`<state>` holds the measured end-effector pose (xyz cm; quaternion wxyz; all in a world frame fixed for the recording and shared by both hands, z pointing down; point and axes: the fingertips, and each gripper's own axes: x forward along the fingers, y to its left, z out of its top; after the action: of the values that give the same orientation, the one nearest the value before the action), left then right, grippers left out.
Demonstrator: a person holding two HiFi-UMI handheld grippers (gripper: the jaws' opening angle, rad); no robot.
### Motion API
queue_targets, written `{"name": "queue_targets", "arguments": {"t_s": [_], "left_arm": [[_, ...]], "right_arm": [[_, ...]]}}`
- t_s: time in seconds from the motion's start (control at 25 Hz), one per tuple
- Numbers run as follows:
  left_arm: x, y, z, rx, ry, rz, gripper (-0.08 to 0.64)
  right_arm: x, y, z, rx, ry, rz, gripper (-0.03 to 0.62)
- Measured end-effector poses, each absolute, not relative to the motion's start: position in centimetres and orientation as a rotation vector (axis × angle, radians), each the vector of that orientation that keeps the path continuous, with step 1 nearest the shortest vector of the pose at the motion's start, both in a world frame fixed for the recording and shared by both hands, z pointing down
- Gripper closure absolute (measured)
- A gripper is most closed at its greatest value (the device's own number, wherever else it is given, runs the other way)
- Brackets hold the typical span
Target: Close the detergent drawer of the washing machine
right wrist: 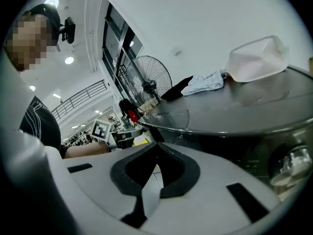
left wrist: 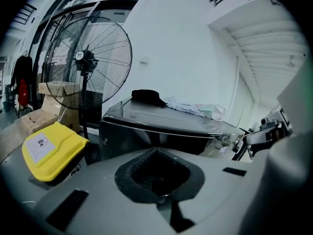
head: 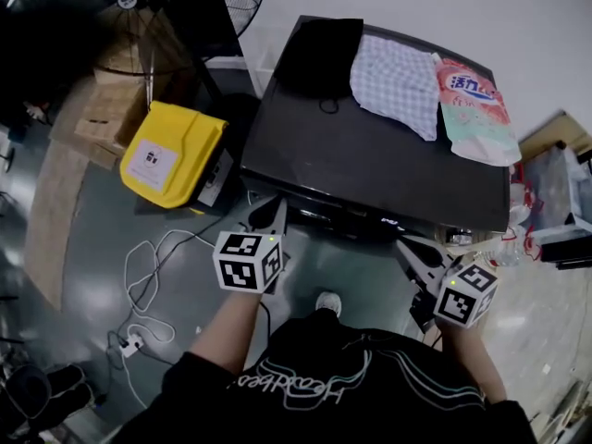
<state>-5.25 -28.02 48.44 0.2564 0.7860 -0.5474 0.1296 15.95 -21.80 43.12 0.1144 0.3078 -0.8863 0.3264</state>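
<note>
The washing machine (head: 370, 169) is dark with a glossy flat top and stands right in front of me. Its front face (left wrist: 142, 136) shows in the left gripper view, and a control knob (right wrist: 292, 161) shows in the right gripper view. I cannot make out the detergent drawer in any view. My left gripper (head: 268, 209) hangs shut and empty just before the machine's front left corner, apart from it. My right gripper (head: 408, 244) is also shut and empty, below the front edge on the right. Both pairs of jaws meet at their tips (left wrist: 156, 151) (right wrist: 156, 145).
On the machine's top lie a black cloth (head: 319, 54), a checked cloth (head: 398, 81) and a detergent refill bag (head: 476, 109). A yellow case (head: 173, 153), cardboard boxes (head: 106, 109) and a standing fan (left wrist: 90, 58) are to the left. White cables (head: 148, 276) lie on the floor.
</note>
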Motion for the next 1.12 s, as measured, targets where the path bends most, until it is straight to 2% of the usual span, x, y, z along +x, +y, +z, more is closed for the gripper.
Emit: {"name": "queue_targets", "arguments": {"t_s": [0.8, 1.12], "left_arm": [[-5.2, -29.7, 48.9, 2.185, -1.501, 0.303, 0.537], [-4.9, -29.0, 48.4, 2.136, -1.463, 0.351, 0.537]], "right_arm": [[15.5, -21.2, 45.7, 0.829, -2.561, 0.972, 0.565], [15.1, -21.0, 43.2, 0.830, -2.605, 0.925, 0.566]]}}
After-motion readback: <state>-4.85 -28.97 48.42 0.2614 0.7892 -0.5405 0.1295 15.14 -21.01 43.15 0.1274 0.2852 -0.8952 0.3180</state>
